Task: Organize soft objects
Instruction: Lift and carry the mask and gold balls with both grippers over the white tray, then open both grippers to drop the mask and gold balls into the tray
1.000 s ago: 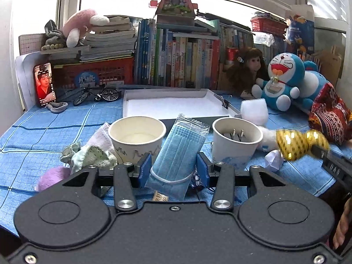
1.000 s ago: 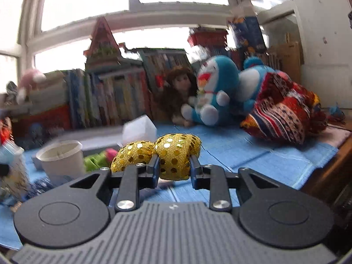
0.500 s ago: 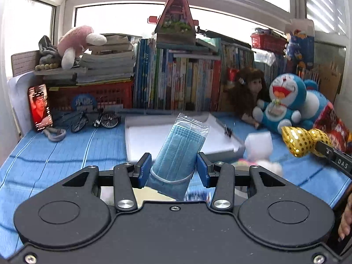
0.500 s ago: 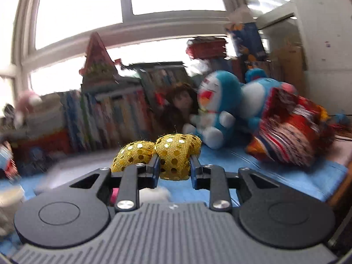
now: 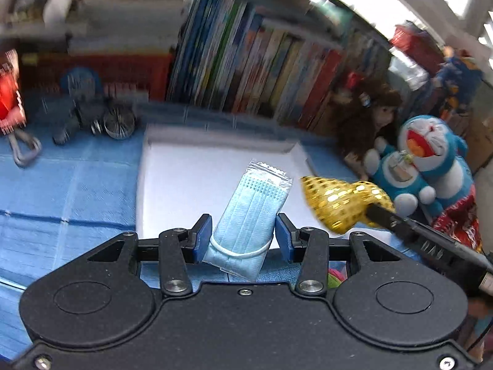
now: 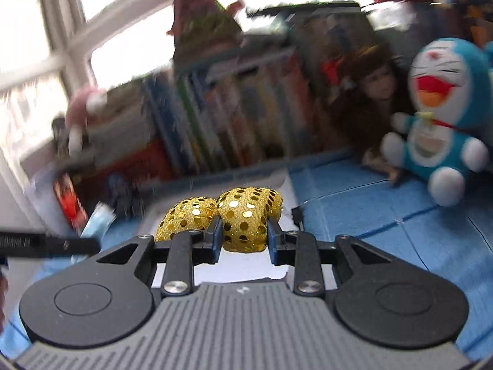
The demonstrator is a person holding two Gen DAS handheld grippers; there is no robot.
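Nearest in the left wrist view: left hand-held gripper (image 5: pixel 243 237) pinching a wrapped blue mask (image 5: pixel 249 215), pads pressed on the lower half, long axis running up and away along the fingers, sealed top tilted a little right. In the right wrist view: right hand-held gripper (image 6: pixel 243 234) nearly pressed together on a gold sequin bow (image 6: pixel 246 219), one lobe squeezed between the pads, the other bulging out to the left.

Straight ahead of and below both: a shallow white tray (image 5: pixel 191 178) on the blue-clothed counter (image 5: pixel 61 185), floor bare where visible. Mask over the tray's near middle; bow beside it, to its right, over the tray's right part. Neither hand clearly nearer to the tray. Probably the drop-off for both items, so likely a short lowering and release next, though that is only a guess from the task.

Little in the way: the two held items close side by side but apart, so some risk of bumping if lowered together. Beyond the tray's right edge: a brown-haired doll (image 5: pixel 369 117) and a blue cat plush (image 5: pixel 428 166), clear of the path. Left of the tray: a small model bicycle (image 5: pixel 101 117), blurred. Farthest back: a row of books (image 5: pixel 246 61) under the window.
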